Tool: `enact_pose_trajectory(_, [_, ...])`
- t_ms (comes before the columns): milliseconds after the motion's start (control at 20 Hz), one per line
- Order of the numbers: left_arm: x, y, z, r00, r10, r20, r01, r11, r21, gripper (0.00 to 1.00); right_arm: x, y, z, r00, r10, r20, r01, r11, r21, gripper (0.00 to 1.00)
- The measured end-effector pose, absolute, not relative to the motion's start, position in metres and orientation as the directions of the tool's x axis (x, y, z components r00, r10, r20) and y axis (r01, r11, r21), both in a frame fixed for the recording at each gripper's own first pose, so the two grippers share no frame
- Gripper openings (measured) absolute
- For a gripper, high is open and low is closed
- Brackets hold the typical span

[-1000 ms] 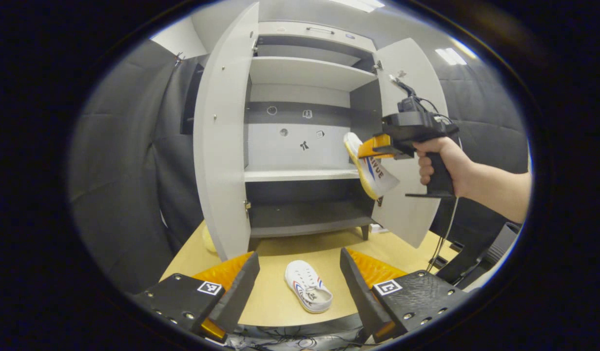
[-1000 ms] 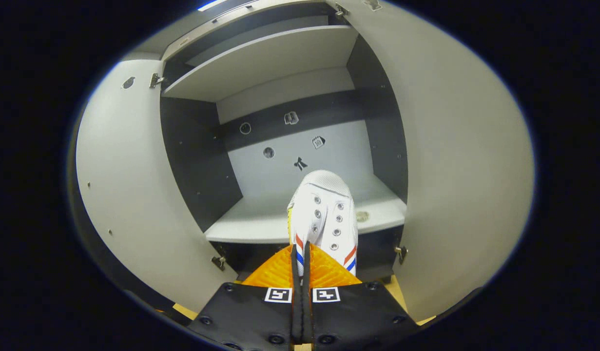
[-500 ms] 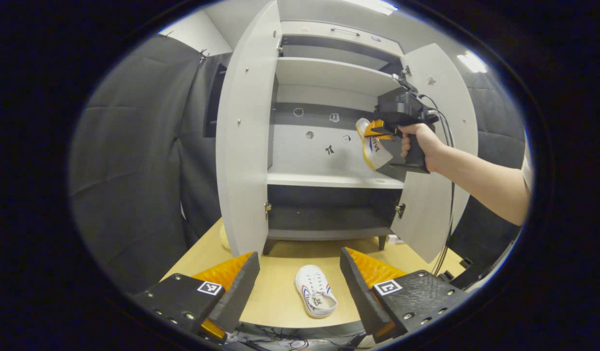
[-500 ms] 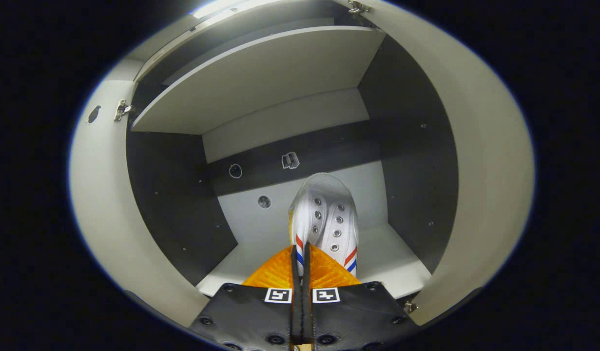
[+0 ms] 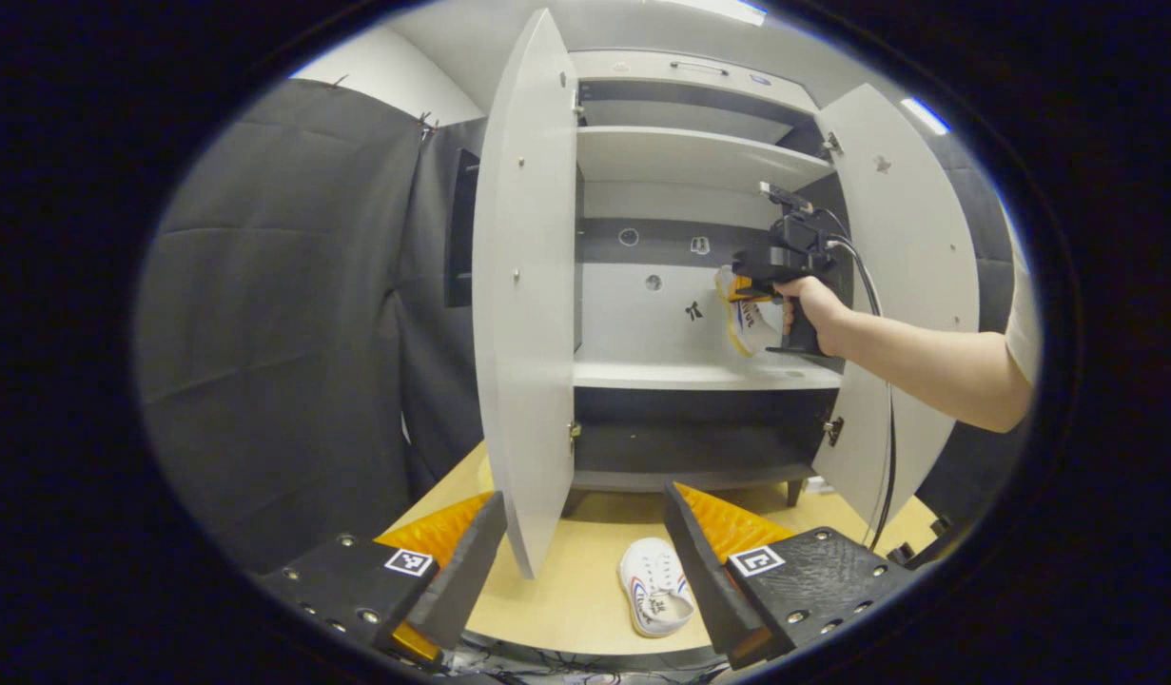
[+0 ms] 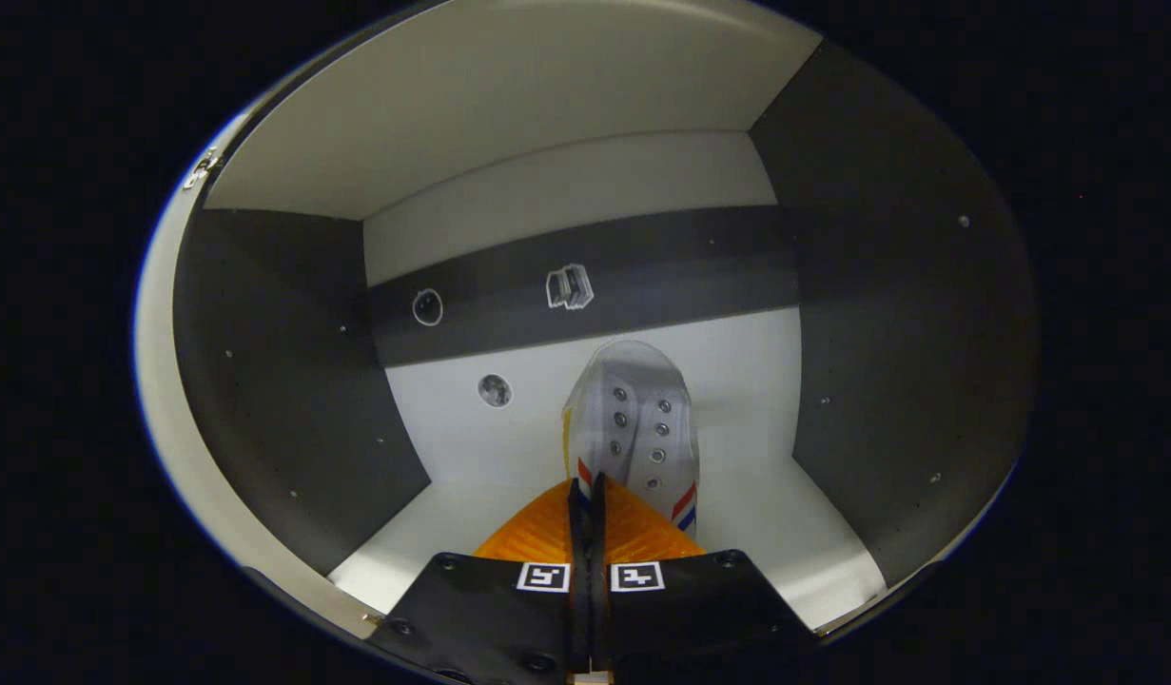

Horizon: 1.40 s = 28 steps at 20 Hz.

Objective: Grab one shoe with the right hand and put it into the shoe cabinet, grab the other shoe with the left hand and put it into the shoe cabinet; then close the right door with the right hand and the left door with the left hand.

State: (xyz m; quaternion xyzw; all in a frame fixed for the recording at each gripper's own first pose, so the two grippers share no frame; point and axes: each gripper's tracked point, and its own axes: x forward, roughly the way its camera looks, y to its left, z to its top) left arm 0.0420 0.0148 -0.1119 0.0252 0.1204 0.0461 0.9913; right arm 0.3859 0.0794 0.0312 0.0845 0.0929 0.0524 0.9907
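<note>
White shoe (image 6: 633, 419) toe-first inside open shoe cabinet (image 5: 699, 162), second shoe (image 5: 653, 597) on table

I see the shoe cabinet (image 5: 685, 157) in matt, smooth grey board with darker matt panels inside; small metal hinges (image 5: 833, 430) glint on its right door; below the cabinet, the table (image 5: 566, 590) looks like pale smooth wood; the white shoe (image 5: 656, 597) on it looks like canvas.

Right gripper (image 6: 585, 495) fingers clamped on white shoe (image 6: 637, 419), inside cabinet compartment (image 6: 290, 381), above shelf (image 6: 766, 523)
</note>
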Motion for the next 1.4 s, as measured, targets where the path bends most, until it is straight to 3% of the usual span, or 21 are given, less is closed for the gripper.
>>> enact_pose_trajectory(500, [0.052,0.000,-0.116,0.963,0.110,-0.245,-0.100,0.994,0.054,0.96,0.409,0.081,-0.010,0.956,0.118,-0.267,-0.064,0.977,0.203,0.03])
enact_pose_trajectory(550, [0.054,0.000,-0.118,0.961,0.111,-0.254,-0.101,0.994,0.051,0.96,0.410,0.081,-0.004,0.961,0.122,-0.248,-0.070,0.975,0.210,0.08])
enact_pose_trajectory(650, [0.055,0.000,-0.121,0.958,0.111,-0.266,-0.109,0.994,0.023,0.96,0.413,0.075,0.017,0.977,0.114,-0.178,-0.071,0.970,0.232,0.03])
enact_pose_trajectory(700, [0.055,-0.001,-0.124,0.958,0.107,-0.267,-0.108,0.994,0.010,0.96,0.410,0.075,0.024,0.981,0.114,-0.157,-0.073,0.966,0.246,0.08])
enact_pose_trajectory(850, [0.053,-0.002,-0.131,0.957,0.089,-0.276,-0.093,0.996,0.000,0.97,0.388,0.064,0.028,0.985,0.085,-0.148,-0.053,0.976,0.209,1.00])
enact_pose_trajectory(1150, [0.045,-0.006,-0.162,0.943,0.018,-0.333,-0.023,1.000,-0.011,0.97,0.323,0.048,0.013,0.993,0.025,-0.115,-0.019,0.999,0.051,0.98])
enact_pose_trajectory(1400, [0.046,-0.013,-0.206,0.903,-0.108,-0.415,0.084,0.994,-0.076,0.94,0.245,0.044,-0.003,0.994,0.031,-0.101,-0.017,0.990,0.140,0.98])
